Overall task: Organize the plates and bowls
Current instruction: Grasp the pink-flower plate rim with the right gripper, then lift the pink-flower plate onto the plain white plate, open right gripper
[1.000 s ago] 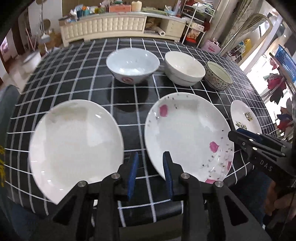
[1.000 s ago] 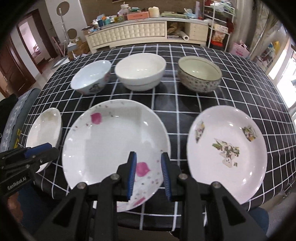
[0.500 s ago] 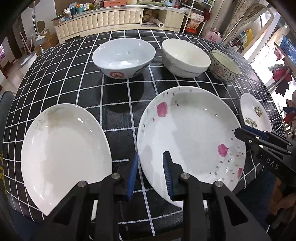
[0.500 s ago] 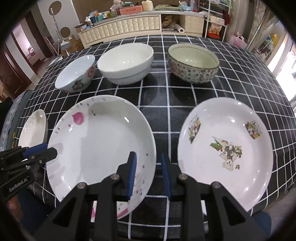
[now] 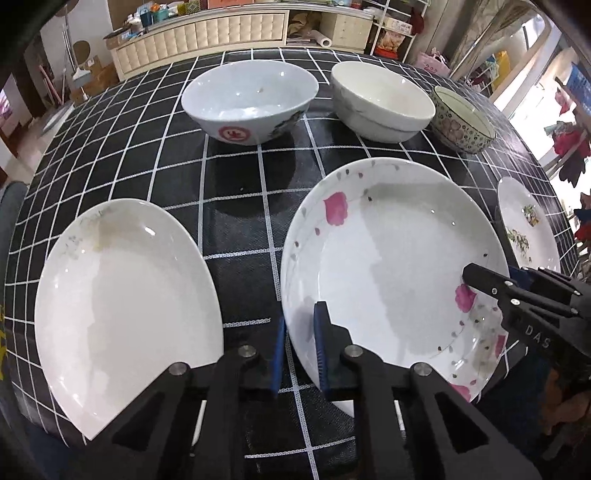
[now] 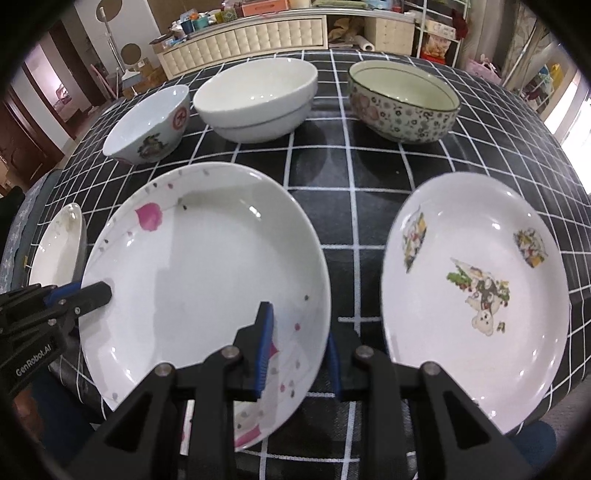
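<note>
A white plate with pink flowers (image 5: 391,258) (image 6: 199,266) lies in the middle of the black checked table. My left gripper (image 5: 300,347) straddles its near left rim, jaws open around the rim. My right gripper (image 6: 300,349) straddles its near right rim, jaws open. A plain white plate (image 5: 125,302) lies to the left, also seen at the left edge of the right wrist view (image 6: 59,243). A plate with a bear picture (image 6: 476,288) lies to the right.
Three bowls stand in a row behind the plates: a pale blue one with a red seal (image 5: 251,103), a plain white one (image 5: 380,99) and a flower-patterned one (image 6: 402,99). A cream sideboard (image 5: 207,33) stands beyond the table.
Both grippers moved forward and down onto the flowered plate: each now has one finger over the rim and one outside it. The plates and bowls have not moved.
</note>
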`<state>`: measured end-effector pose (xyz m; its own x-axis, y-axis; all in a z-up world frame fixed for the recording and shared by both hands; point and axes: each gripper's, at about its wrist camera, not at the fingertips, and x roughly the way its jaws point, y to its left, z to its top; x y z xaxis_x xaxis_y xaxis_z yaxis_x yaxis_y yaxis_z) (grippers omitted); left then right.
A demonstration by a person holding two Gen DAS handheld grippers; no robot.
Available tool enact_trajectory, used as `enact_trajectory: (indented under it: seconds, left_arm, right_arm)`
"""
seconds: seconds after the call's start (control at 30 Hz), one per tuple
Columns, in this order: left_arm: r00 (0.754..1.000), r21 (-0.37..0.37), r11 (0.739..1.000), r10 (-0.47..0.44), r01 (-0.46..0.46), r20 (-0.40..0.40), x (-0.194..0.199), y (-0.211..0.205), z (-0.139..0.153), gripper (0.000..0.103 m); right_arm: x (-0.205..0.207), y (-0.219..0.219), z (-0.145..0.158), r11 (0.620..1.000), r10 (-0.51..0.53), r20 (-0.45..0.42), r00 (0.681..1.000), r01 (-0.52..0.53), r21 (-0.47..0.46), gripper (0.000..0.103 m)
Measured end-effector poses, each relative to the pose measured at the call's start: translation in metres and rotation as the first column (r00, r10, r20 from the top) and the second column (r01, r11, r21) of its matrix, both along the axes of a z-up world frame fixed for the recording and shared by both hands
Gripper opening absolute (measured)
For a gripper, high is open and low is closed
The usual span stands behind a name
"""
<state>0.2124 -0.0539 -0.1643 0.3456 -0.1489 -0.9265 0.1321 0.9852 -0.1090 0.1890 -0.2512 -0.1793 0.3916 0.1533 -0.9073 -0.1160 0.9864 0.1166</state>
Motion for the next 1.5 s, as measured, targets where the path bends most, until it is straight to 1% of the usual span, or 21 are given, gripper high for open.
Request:
enact_trajectory:
  seconds: [0.17, 0.3, 0.47, 0.6, 0.77, 0.87, 0.9, 0.93, 1.0, 1.03, 1.07, 1.1, 1.17, 1.23, 1.37, 1.5]
  left_arm:
    - [1.0, 0.02, 1.0, 0.002, -0.002, 0.005, -0.001, -0.002, 0.0, 0.013]
    - [0.999, 0.084, 0.996, -0.015, 0.013, 0.032, -0.005, -0.011, 0.004, 0.014]
    - [0.998, 0.09, 0.996, -0.007, 0.0, 0.069, -0.007, -0.006, 0.016, 0.013]
    - [0.997, 0.079, 0.997, 0.009, -0.015, 0.081, -0.009, 0.003, 0.025, 0.013]
    - [0.992, 0.077, 0.996, 0.025, -0.035, 0.125, -0.016, 0.02, 0.042, 0.013]
    - [0.988, 0.07, 0.996, 0.046, -0.057, 0.145, -0.02, 0.034, 0.05, 0.013]
    - [0.987, 0.072, 0.996, 0.05, -0.062, 0.152, -0.022, 0.038, 0.053, 0.012]
    - [0.985, 0.034, 0.999, 0.036, -0.042, 0.166, -0.025, 0.041, 0.057, 0.004]
    - [0.982, -0.085, 0.996, -0.01, 0.027, 0.187, -0.035, 0.04, 0.072, 0.002]
    - [0.978, -0.08, 0.996, -0.014, 0.031, 0.207, -0.039, 0.038, 0.08, 0.002]
    - [0.972, -0.037, 0.999, -0.014, 0.023, 0.234, -0.041, 0.033, 0.086, 0.002]
    - [0.97, -0.003, 1.0, -0.016, 0.017, 0.241, -0.04, 0.031, 0.085, 0.001]
    - [0.976, 0.003, 1.0, -0.008, 0.008, 0.216, -0.034, 0.037, 0.075, 0.0]
    - [0.976, 0.029, 0.999, 0.034, -0.041, 0.215, -0.03, 0.053, 0.066, 0.0]
    - [0.983, -0.01, 0.998, 0.059, -0.058, 0.174, -0.03, 0.083, 0.056, 0.0]
    - [0.983, -0.003, 0.996, 0.085, -0.085, 0.161, -0.032, 0.099, 0.049, 0.0]
  right_arm:
    - [0.001, -0.001, 0.001, 0.999, -0.05, -0.019, 0.999, 0.05, 0.014, 0.03]
    - [-0.002, 0.002, 0.009, 0.999, -0.042, 0.006, 0.999, 0.042, 0.012, 0.03]
    - [-0.006, 0.008, 0.024, 0.999, -0.041, 0.028, 0.999, 0.04, 0.026, 0.03]
    - [-0.008, 0.019, 0.037, 1.0, -0.023, 0.062, 0.998, 0.022, 0.018, 0.03]
    - [-0.01, 0.039, 0.05, 1.0, 0.008, 0.089, 0.996, -0.009, 0.014, 0.03]
    - [-0.01, 0.056, 0.057, 0.998, 0.04, 0.104, 0.994, -0.044, 0.035, 0.03]
    - [-0.011, 0.063, 0.059, 0.998, 0.049, 0.105, 0.993, -0.052, 0.026, 0.029]
    - [-0.011, 0.068, 0.061, 0.998, 0.056, 0.114, 0.992, -0.06, 0.029, 0.029]
    - [-0.007, 0.084, 0.062, 0.999, 0.046, 0.131, 0.99, -0.044, -0.012, 0.023]
    - [-0.003, 0.091, 0.059, 0.999, 0.033, 0.131, 0.991, -0.028, -0.039, 0.012]
    - [0.006, 0.095, 0.049, 1.0, 0.029, 0.098, 0.995, -0.029, -0.006, 0.012]
    - [0.01, 0.095, 0.044, 0.999, 0.018, 0.079, 0.997, -0.021, 0.036, 0.012]
    - [0.013, 0.102, 0.036, 0.996, 0.021, 0.07, 0.997, -0.027, 0.079, 0.012]
    - [0.011, 0.111, 0.033, 0.996, 0.04, 0.068, 0.997, -0.045, 0.076, 0.013]
    - [0.014, 0.122, 0.034, 0.991, 0.072, 0.071, 0.995, -0.079, 0.105, 0.012]
    - [0.013, 0.138, 0.038, 0.991, 0.107, 0.097, 0.99, -0.114, 0.07, 0.012]
